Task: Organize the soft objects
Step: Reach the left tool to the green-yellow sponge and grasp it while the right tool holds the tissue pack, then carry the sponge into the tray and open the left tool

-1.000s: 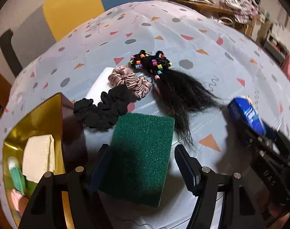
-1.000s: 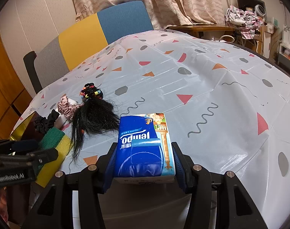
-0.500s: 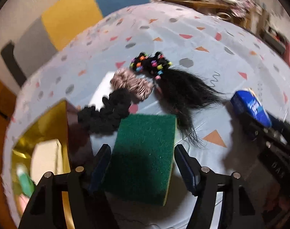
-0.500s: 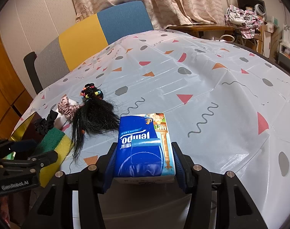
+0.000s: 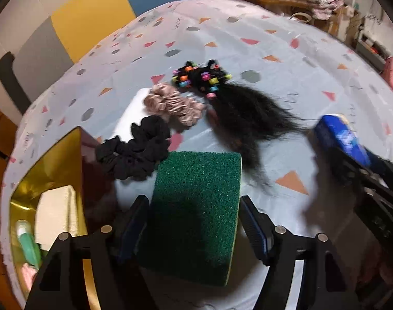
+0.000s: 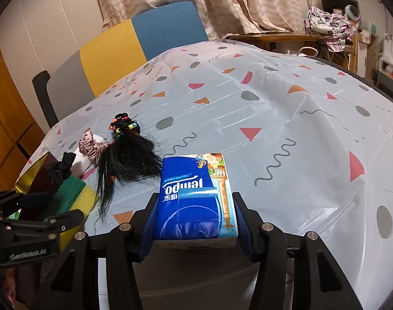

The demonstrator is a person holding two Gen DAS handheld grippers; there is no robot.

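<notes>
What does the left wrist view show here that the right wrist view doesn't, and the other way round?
Only the left wrist view looks into the gold box, with a cream cloth and a green item. Only the right wrist view shows the curtains and the tissue pack's printed face. Both show the sponge, black scrunchie, pink scrunchie and hairpiece.

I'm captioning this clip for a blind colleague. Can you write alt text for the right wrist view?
The right gripper clamps a blue tissue pack over a patterned tablecloth. To its left lie a black hairpiece, a pink scrunchie and a green-and-yellow sponge between the left gripper's fingers.
</notes>
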